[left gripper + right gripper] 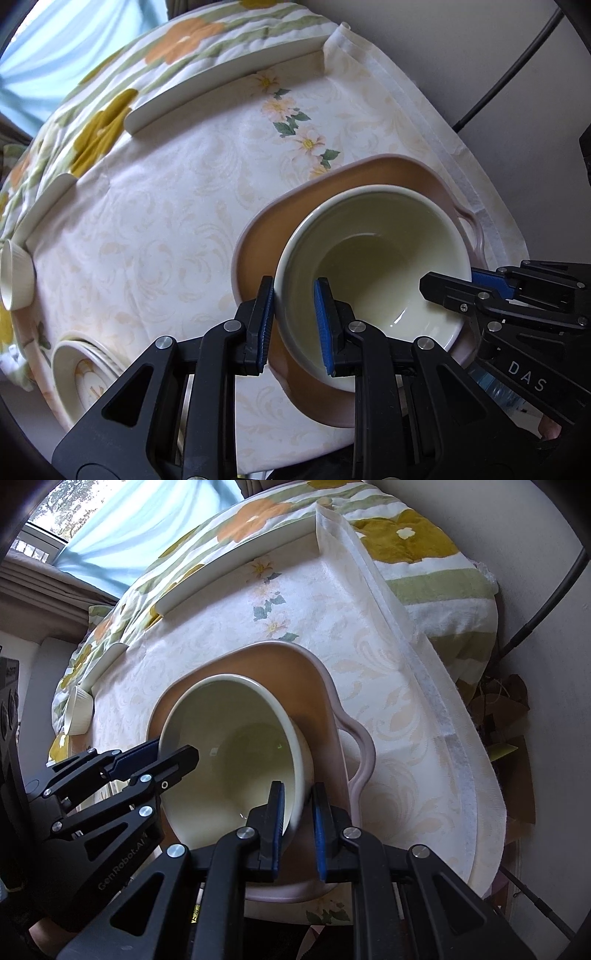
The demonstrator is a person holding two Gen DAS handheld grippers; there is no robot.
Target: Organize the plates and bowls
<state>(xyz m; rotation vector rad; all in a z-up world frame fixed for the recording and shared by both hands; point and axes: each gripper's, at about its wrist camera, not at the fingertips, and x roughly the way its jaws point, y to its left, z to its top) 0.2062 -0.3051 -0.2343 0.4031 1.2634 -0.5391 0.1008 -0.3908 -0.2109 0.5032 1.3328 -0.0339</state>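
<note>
A deep cream bowl stands inside a shallow tan dish with pink handles on the tablecloth. My left gripper is shut on the bowl's near left rim, one blue pad inside and one outside the wall. The right gripper is shut on the opposite rim in the same way. Each gripper shows in the other's view, the right gripper at the bowl's right edge and the left gripper at its left edge. The bowl is empty. Whether its base touches the dish I cannot tell.
A stack of patterned plates lies at the near left. A small ribbed cup sits at the table's left edge. Pale flat plates line the far edge against a floral blanket. A black cable runs along the wall.
</note>
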